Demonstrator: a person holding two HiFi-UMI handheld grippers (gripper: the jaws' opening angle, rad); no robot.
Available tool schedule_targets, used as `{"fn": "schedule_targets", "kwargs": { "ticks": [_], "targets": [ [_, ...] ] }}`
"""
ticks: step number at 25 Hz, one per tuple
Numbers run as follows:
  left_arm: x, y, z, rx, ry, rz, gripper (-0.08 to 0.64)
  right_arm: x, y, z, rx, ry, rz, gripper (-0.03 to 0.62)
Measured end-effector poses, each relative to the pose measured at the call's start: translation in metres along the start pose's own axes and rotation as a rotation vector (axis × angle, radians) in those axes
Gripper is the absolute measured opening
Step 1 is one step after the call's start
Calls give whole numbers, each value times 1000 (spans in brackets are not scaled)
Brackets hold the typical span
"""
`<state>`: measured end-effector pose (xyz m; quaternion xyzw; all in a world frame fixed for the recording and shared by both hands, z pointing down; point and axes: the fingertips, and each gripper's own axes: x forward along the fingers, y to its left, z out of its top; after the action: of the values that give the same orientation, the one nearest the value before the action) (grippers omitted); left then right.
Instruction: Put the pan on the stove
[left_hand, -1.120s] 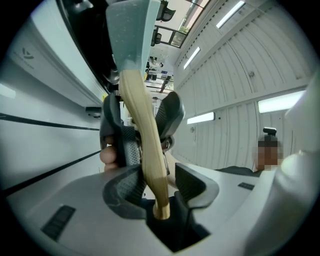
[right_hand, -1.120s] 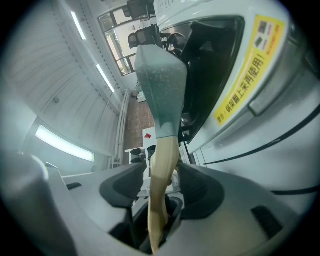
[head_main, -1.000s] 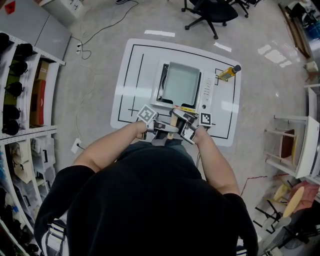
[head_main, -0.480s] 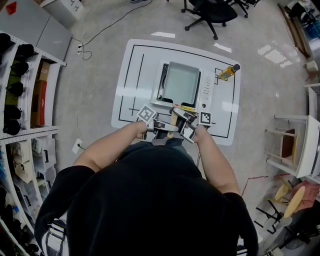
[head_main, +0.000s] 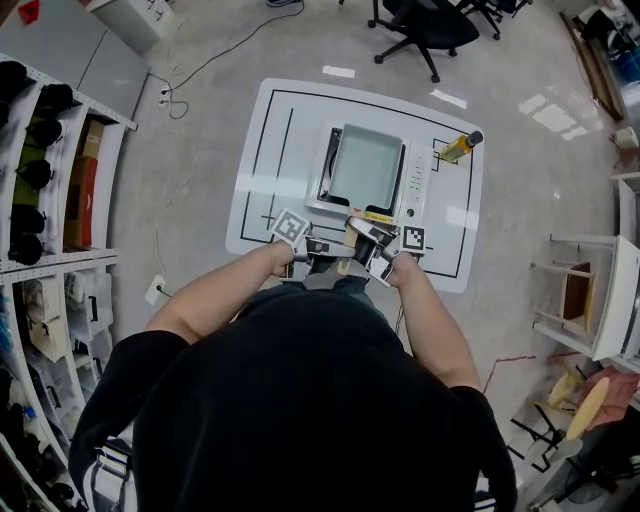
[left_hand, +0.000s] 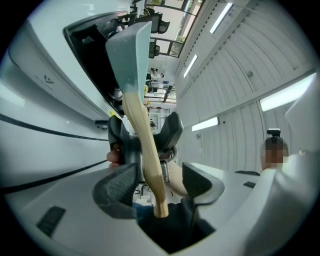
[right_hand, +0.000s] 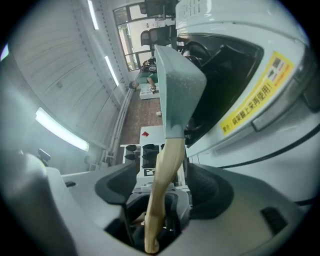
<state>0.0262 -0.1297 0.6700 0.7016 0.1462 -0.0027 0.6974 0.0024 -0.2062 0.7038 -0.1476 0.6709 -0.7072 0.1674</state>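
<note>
Because both pairs of my tongs have just been opening, I read this as the release at the end of the job. On the white bench (head_main: 262, 150) the stove (head_main: 417, 190) stands near the middle. The square grey pan (head_main: 365, 165) sits on top of it, inside the stove's frame, so it looks placed to me. Its wooden handle (head_main: 347, 238) juts back toward me over the stove's near edge. My left tongs (left_hand: 159, 181) stand wide with that handle between the jaws. It runs close by one pad, and the other pad is clear of it. My right tongs (right_hand: 164, 190) are likewise wide, with a gap on either side of the handle. Neither clamps it, so what remains, I judge, is drawing both back without knocking the handle.
</note>
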Motion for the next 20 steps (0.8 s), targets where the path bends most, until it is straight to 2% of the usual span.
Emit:
{"fn": "schedule_targets", "kwargs": {
  "ticks": [4, 9, 13, 16, 20],
  "targets": [
    [-7, 4, 5, 30, -19, 35, 275, -4, -4, 3, -21, -15, -34, 305],
    [-23, 14, 15, 78, -80, 117, 275, -16, -10, 8, -50, -49, -78, 305],
    [-48, 31, 31, 144, -155, 274, 275, -31, -13, 16, -83, -85, -119, 305],
    [-51, 25, 38, 165, -199, 256, 275, -45, -12, 23, -127, -136, -152, 304],
    [-59, 24, 44, 267, -220, 342, 272, -66, -6, 32, -217, -204, -210, 302]
  ]
}}
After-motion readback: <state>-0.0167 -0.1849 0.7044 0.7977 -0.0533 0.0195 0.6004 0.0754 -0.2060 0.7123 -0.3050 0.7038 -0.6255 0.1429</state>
